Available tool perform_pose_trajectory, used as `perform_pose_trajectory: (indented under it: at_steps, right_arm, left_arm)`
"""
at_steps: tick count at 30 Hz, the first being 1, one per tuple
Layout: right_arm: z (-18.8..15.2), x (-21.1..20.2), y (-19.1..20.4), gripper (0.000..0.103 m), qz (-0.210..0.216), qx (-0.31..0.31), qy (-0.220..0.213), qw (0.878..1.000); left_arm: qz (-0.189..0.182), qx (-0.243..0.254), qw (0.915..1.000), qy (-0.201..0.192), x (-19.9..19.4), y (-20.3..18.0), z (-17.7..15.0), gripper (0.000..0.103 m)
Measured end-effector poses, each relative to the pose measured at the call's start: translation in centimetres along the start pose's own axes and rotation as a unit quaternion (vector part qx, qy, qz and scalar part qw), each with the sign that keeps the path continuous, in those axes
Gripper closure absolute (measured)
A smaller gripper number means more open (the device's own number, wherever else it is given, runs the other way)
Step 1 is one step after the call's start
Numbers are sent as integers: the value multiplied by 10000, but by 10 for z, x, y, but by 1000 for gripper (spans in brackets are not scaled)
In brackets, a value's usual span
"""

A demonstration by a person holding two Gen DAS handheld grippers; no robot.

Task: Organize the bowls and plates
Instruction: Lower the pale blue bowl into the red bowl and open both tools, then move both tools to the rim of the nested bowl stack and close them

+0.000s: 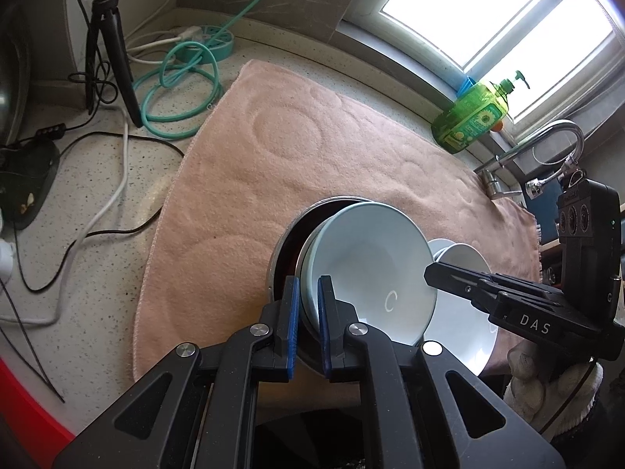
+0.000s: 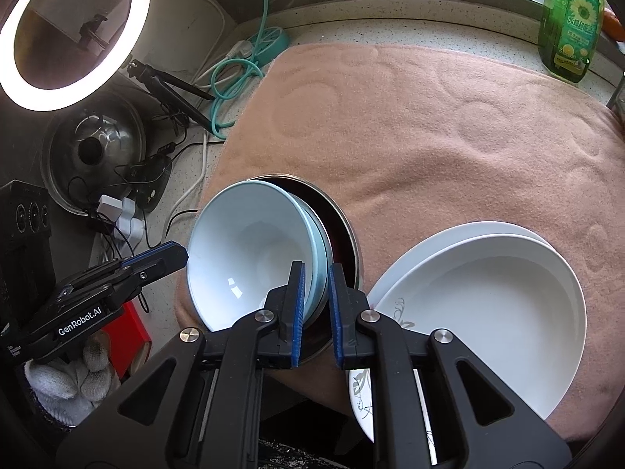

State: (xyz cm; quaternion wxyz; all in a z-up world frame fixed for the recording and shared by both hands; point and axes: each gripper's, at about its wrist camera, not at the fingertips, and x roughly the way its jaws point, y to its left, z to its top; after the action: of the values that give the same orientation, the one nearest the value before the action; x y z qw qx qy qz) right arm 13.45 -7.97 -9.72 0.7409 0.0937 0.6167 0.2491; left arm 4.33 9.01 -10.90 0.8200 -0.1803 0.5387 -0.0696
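Observation:
A nested stack of pale blue bowls (image 1: 371, 258) (image 2: 250, 250) hangs tilted over a steel bowl (image 1: 278, 254) (image 2: 345, 230) with a dark inside, which stands on the pink towel (image 1: 273, 148) (image 2: 429, 129). My left gripper (image 1: 308, 312) (image 2: 183, 256) is shut on one side of the stack's rim. On the opposite side, my right gripper (image 2: 316, 301) (image 1: 429, 275) is shut on the same rim. Stacked white plates (image 2: 492, 308) (image 1: 465, 312) lie on the towel to the right, and a patterned plate (image 2: 361, 394) shows beneath them.
A green soap bottle (image 1: 472, 117) (image 2: 570, 19) stands by the window, near the faucet (image 1: 562, 136). To the left, cables (image 1: 175, 90), a tripod (image 1: 113, 47), a ring light (image 2: 74, 35) and a pot lid (image 2: 93, 148) crowd the counter. Gloved hands (image 2: 66, 383) hold the grippers.

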Motion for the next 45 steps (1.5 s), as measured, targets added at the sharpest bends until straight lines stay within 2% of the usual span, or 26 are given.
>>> perform_pose_trajectory:
  at_steps: [3,4,5,6,7,8,13,16,25,35,45]
  right_arm:
    - [1,-8,-4,91,-5,24,-106,9999]
    - [1,-10,-6,81,-7,41,-140,9999]
    - [1,-12,-8,55,-5,67,-183,9998]
    - [0,-14,-10,40,17,101,-256,9996]
    - [-1,-18,-13,23,55,157,-379,9991]
    - [-2,-21,-17,22,92,230,-487,9985]
    - [-1,-22,-37,21,168,666,-465,9966]
    - [-3,-22,-44,21,120,697,-503,9962]
    - [-14,-28,-38,21,-205,246,-675,9972]
    - [-24,-36,-37,21,-371,60,-1293,9909]
    - [-21,-27,-40,21,-586,78,-997,9933]
  left_arm:
    - [4,-47,9999,-128,-7,4,2,90]
    - [46,-50,9998,-166,-10,5,3,79]
    - [79,-77,9997,-216,-12,7,3,71]
    - [96,-136,9995,-275,-15,11,4,52]
    - [71,-196,9992,-335,-17,14,4,43]
    - [35,-239,9991,-348,-18,17,4,43]
    - [49,-523,9981,-309,-17,31,3,39]
    - [51,-581,9980,-255,-14,35,-1,39]
    - [111,-587,9980,-193,-8,39,-17,39]
    - [234,-573,9975,-347,-9,39,-30,39]
    - [306,-525,9972,-426,-3,36,-35,39]
